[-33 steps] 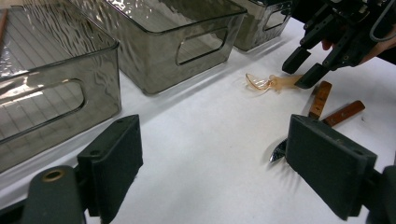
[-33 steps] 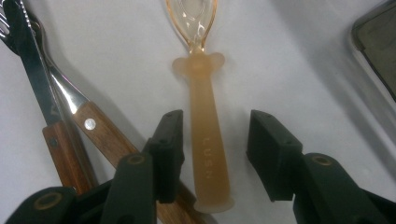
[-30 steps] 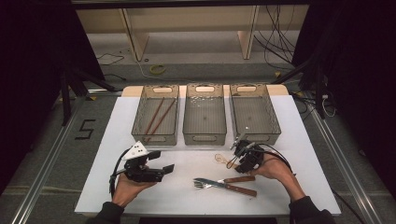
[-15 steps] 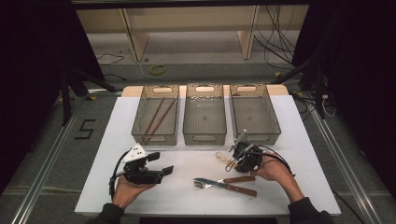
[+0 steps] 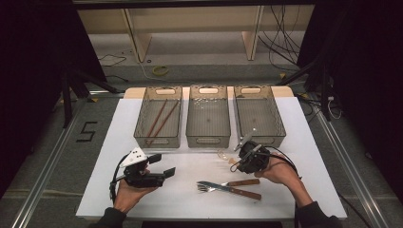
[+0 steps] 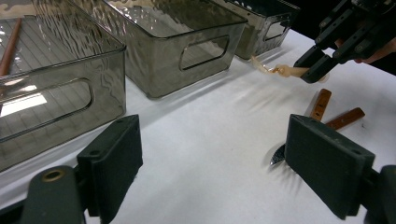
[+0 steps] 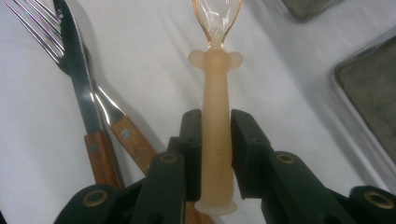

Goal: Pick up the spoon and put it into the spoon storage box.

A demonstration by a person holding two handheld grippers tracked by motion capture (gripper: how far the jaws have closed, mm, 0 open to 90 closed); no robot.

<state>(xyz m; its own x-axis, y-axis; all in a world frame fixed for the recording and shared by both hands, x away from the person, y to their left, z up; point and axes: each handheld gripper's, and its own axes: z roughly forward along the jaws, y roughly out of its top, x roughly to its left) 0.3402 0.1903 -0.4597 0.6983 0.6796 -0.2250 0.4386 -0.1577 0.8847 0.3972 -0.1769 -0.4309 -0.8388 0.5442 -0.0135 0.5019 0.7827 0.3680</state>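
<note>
My right gripper (image 7: 211, 149) is shut on the handle of a pale orange plastic spoon (image 7: 215, 140), held just above the white table. From above, the spoon (image 5: 224, 156) points left from the right gripper (image 5: 236, 164), in front of the middle bin. The left gripper view shows that spoon (image 6: 280, 71) clamped in the far gripper (image 6: 314, 70). A fork (image 5: 211, 185) and a knife (image 5: 237, 191) with wooden handles lie crossed just below it. My left gripper (image 5: 161, 166) stands open over bare table at the front left, nothing between its pads (image 6: 112, 161).
Three smoky clear bins stand in a row at the back: the left bin (image 5: 158, 137) holds two brown chopsticks (image 5: 159, 118), the middle bin (image 5: 207, 135) and the right bin (image 5: 259, 133) look bare inside. The table's front edge (image 5: 190, 216) is close to my hands.
The right gripper has lifted slightly and shifted a little left with the spoon. The left gripper has barely moved.
</note>
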